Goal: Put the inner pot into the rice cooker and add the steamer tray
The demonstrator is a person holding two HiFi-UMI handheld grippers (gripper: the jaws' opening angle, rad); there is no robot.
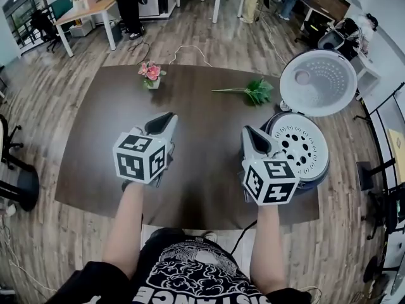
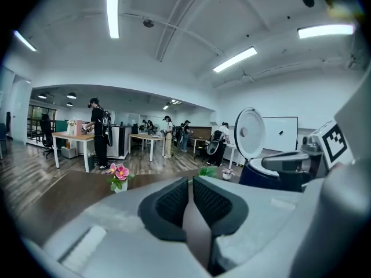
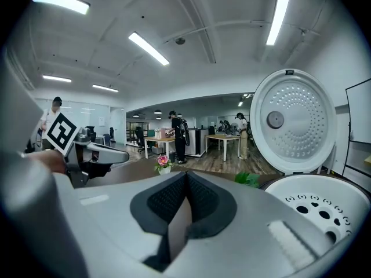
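Figure: head view and both gripper views of a dark brown table (image 1: 202, 176) with a dark blue rice cooker (image 1: 321, 171) at its right edge. The white round perforated steamer tray (image 1: 300, 145) is seen lying flat in the cooker's mouth, which is where the task wants it. The inner pot is not visible, and whether it sits beneath the tray cannot be told. The cooker's white dimpled lid (image 1: 318, 83) is swung open behind the body.

The cooker lies just beside the right gripper (image 1: 248, 135), to its right and slightly ahead. In the right gripper view the tray (image 3: 316, 204) fills the lower right corner and the lid (image 3: 293, 123) stands upright above it. The left gripper (image 1: 166, 120) is held well apart from the cooker, across the middle of the table, so the right gripper is judged the nearer of the two. The tray is round, so no long axis is offered.

In the left gripper view the black ribbed pads (image 2: 174, 201) are pressed together with nothing between them. The pads in the right gripper view (image 3: 169, 198) are likewise closed on nothing. Neither gripper is touching the cooker, the tray or the table.

A pink flower in a small pot (image 1: 151, 73) and a green leafy sprig (image 1: 256, 92) lie at the far side of the table (neither is named by the task)
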